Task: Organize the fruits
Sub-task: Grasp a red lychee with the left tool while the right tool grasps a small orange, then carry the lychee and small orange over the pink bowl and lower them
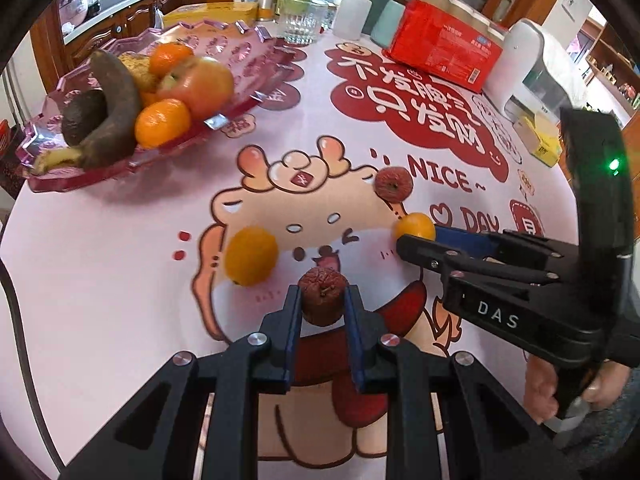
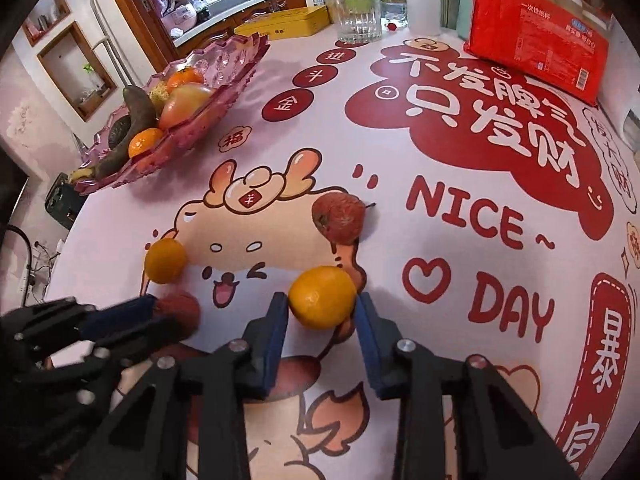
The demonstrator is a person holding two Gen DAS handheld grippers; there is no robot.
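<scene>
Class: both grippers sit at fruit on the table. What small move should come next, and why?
Probably lift both. The left gripper has its jaws shut on the wrinkled dark-red fruit, and the right gripper brackets the small orange citrus. The pink glass tray already holds fruit.

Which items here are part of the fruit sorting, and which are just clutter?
Job:
- wrinkled red fruit, in left claw
- orange, between right claw's pads
- second orange
- second red fruit
- pink fruit tray

Clutter:
- red packet
- drinking glass
- yellow tin
- white appliance
</scene>
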